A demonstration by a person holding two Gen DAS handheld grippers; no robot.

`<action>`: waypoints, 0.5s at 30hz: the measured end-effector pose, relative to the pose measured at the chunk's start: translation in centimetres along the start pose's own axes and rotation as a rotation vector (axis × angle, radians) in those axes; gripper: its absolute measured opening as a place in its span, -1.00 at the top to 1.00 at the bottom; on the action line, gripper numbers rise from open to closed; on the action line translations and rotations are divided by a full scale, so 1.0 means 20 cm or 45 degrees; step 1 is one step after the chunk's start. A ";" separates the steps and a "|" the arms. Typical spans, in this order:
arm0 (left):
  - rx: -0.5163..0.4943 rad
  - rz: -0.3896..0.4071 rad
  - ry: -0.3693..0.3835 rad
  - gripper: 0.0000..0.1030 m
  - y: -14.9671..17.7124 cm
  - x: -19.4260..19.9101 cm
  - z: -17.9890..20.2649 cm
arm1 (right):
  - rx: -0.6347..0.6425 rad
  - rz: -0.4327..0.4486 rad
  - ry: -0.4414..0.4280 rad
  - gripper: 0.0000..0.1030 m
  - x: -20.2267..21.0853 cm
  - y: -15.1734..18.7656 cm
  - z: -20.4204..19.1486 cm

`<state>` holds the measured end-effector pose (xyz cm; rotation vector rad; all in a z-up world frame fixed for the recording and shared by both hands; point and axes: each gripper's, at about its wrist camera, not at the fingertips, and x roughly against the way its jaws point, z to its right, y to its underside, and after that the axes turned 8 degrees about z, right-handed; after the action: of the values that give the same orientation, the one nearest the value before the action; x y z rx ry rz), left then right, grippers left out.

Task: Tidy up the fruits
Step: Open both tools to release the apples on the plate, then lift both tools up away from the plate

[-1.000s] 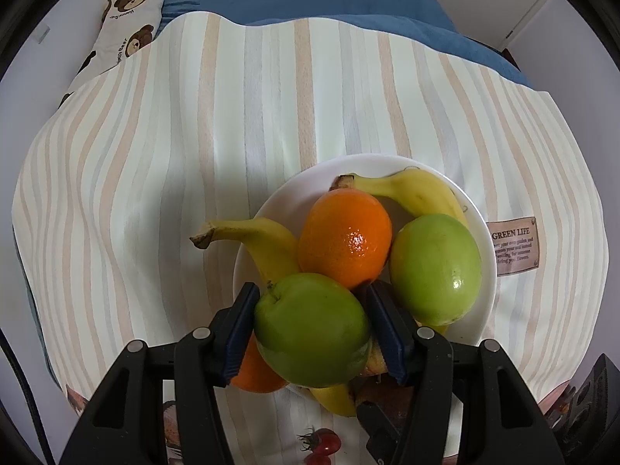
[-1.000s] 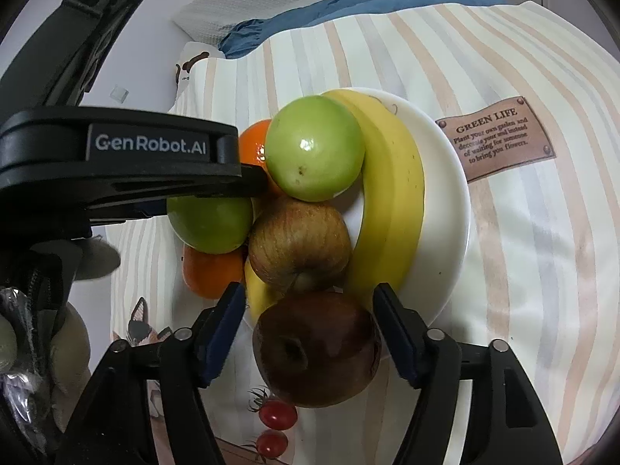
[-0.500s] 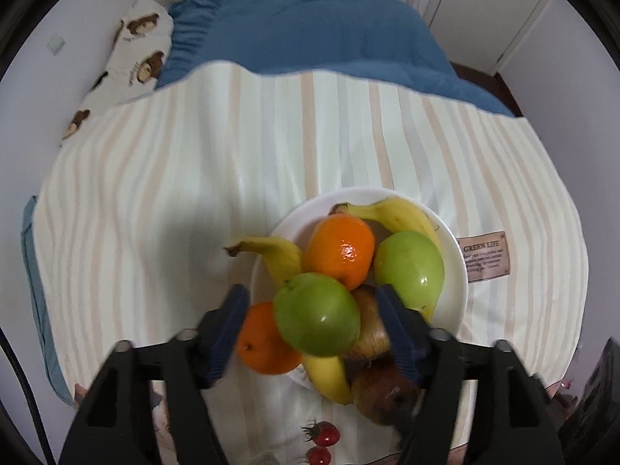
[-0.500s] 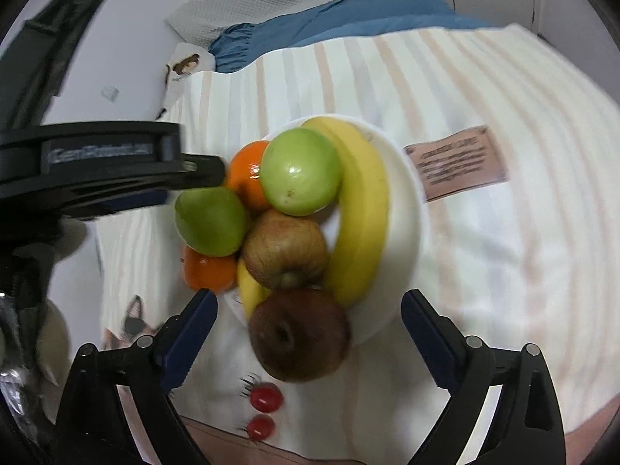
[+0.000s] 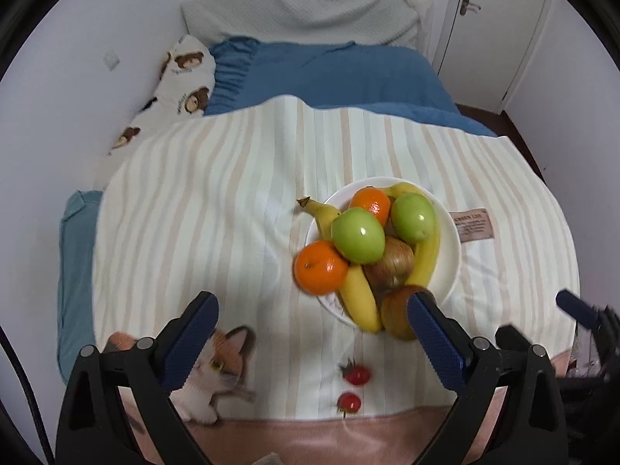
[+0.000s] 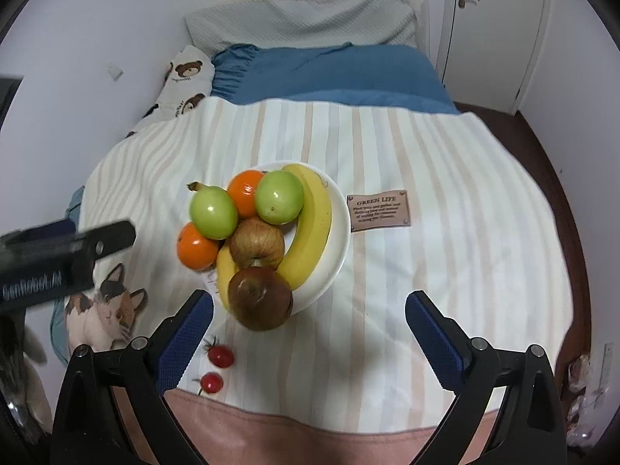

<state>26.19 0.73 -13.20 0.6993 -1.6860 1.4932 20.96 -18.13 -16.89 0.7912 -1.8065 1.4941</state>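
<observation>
Partly hidden behind the right pad: dark apple [image 5: 395,316] on plate [image 5: 449,248]. Left tool [image 5: 312,319] and right tool [image 6: 310,319] just opened, spread wide, holding nothing.

plate [image 6: 341,232]: centre of the right wrist frame, on the striped blanket [image 6: 445,271]
fruit pile [image 6: 255,244]: on the plate, spilling over its left rim
two cherry tomatoes [image 6: 220,355]: on the blanket, just below the plate
label patch [image 6: 379,209]: right of the plate
pillows [image 6: 310,19]: top of frame
</observation>
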 end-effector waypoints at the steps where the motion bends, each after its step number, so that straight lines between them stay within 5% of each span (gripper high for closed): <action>1: 0.000 0.022 -0.004 -0.94 0.02 0.06 0.00 | 0.004 0.014 -0.004 -0.97 0.05 0.00 -0.01; 15: 0.035 0.238 0.002 -0.94 0.18 0.64 -0.01 | 0.079 0.220 -0.027 -0.97 0.70 0.06 -0.11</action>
<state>16.25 2.62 -4.65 0.5670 -1.7726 1.6479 11.82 -16.43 -6.08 0.6972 -1.8926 1.6642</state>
